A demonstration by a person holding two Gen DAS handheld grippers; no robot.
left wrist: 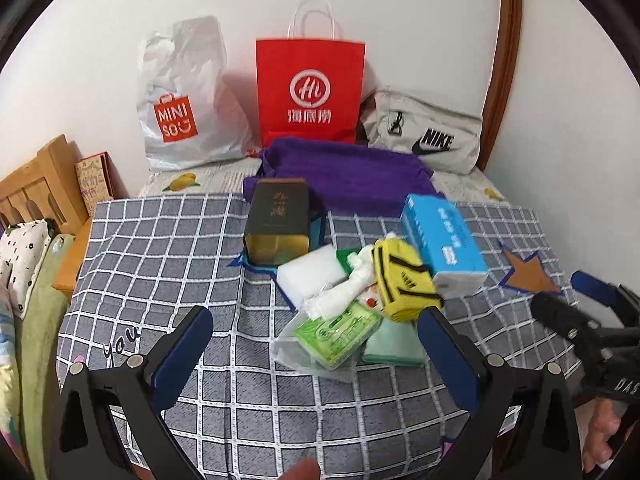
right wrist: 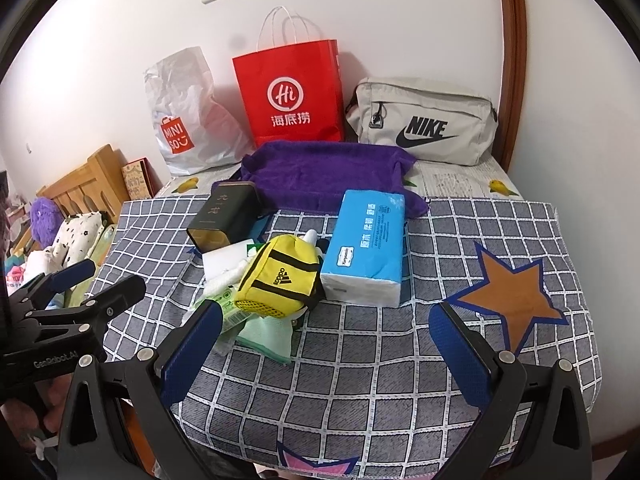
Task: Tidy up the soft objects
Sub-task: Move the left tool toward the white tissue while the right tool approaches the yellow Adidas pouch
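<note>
While both grippers hang over the near edge of the checked cloth, nothing is in them: left gripper fingers spread wide, empty; right gripper fingers also wide, empty. Soft stuff sits in a heap mid-cloth. Yellow pouch on top, tilted, touching the blue tissue pack just to its right. Under and left of the pouch: white sponge block, a white rolled cloth, green wipes packet in clear wrap, pale green cloth nearest the grippers. Dark tin box stands upright behind the heap, left side. Purple towel lies spread behind everything, tissue pack's far end overlapping it. Along the wall: white shopping bag, red paper bag, grey waist bag, left to right, all upright or leaning. Orange star patch on the cloth right of the heap, apart from it. Wooden headboard far left. Heap lies between and ahead of the left fingers; the pale green cloth and wipes are the closest pieces, the pouch covers what is beneath.
</note>
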